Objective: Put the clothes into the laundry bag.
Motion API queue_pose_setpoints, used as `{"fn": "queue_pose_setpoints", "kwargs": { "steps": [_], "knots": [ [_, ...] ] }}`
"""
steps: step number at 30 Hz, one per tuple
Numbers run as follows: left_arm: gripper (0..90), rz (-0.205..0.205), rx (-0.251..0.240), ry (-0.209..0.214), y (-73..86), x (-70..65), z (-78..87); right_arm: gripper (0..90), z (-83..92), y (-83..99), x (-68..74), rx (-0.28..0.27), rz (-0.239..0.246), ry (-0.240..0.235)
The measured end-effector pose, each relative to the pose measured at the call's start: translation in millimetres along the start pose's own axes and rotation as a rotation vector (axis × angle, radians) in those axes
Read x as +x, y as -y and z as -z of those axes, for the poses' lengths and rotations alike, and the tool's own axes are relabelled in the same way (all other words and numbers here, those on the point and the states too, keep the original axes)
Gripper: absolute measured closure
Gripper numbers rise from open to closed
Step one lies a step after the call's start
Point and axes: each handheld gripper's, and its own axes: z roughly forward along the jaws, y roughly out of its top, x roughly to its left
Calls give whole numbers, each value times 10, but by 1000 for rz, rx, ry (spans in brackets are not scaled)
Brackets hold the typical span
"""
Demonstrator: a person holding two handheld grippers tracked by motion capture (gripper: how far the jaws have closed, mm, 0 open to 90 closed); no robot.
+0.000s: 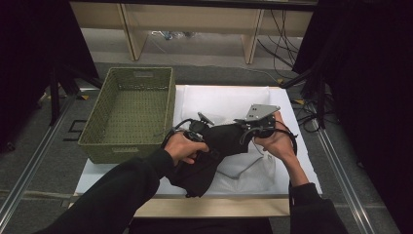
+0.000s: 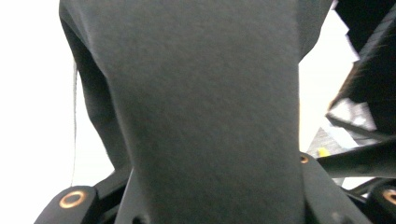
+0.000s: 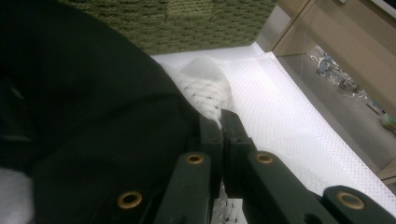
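A: Where is the black garment now, and why does it hang like this?

B: It is above the near middle of the white table cover, lifted between the two grippers, with its lower part drooping to the near edge. I think the person spreads it to fold it, or to carry it to the basket.

A: What does the left gripper hold?

B: In the left gripper view the dark fabric goes down between its jaws, which stand partly apart with a thick bunch of cloth in them. It looks like a grip on the garment.

A: And the right gripper?

B: Its jaws are pressed almost together. It pinches the edge of the garment, and a white knitted cloth lies just at the tips; whether this one is caught too I cannot tell.

A: What is around?

B: The green woven basket stands on the left, just beside the cover, probably for the finished clothes. A pale wooden shelf is far behind.
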Motion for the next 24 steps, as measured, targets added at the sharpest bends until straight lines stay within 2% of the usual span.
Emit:
{"fn": "queue_pose_setpoints", "kwargs": {
  "steps": [1,2,4,5,7,8,9,10,11,14,16,17,18,19,20,21,22,23,24],
  "knots": [
    [651,45,3,25,-7,-22,-82,898,-5,1,1,3,-1,-2],
    [634,58,-8,46,-10,-22,-126,898,-10,-1,2,2,0,-6],
    [575,8,-20,24,-14,-5,-206,898,-18,-2,16,5,-2,-15],
    [526,-5,-28,36,-13,0,-253,898,-20,0,22,11,5,-16],
    [439,-34,-45,20,-4,9,-312,898,-22,5,28,17,1,-16],
    [400,-34,-45,20,-4,9,-312,898,-22,10,28,17,3,-16],
    [400,-44,-49,17,1,4,-327,898,-22,10,28,17,3,-16],
    [332,-62,-53,19,12,-5,-333,898,-14,18,29,18,2,-16],
    [308,-64,-71,33,39,-33,-330,898,-9,20,28,20,-3,-18],
    [231,-65,-84,50,119,-47,-303,898,-5,24,22,19,3,-17],
    [212,-61,-99,38,150,-59,-278,898,-7,25,23,21,5,-15],
    [212,-59,-104,14,177,-78,-251,898,-8,26,24,22,5,-16],
    [171,-49,-103,4,202,-124,-235,898,-9,27,20,21,6,-16],
    [165,-21,-107,7,256,-240,-246,898,-10,29,20,22,7,-14],
    [157,-21,-107,7,256,-240,-246,898,-11,29,20,23,8,-13],
    [152,-16,-90,35,293,-376,-298,898,-11,29,20,23,7,-13],
    [152,-16,-90,35,293,-376,-298,898,-11,29,20,23,7,-13],
    [151,-14,-72,35,310,-442,-323,897,-9,27,21,23,7,-11],
    [151,25,-63,13,326,-502,-326,897,-9,27,21,23,7,-11]
  ]
}}
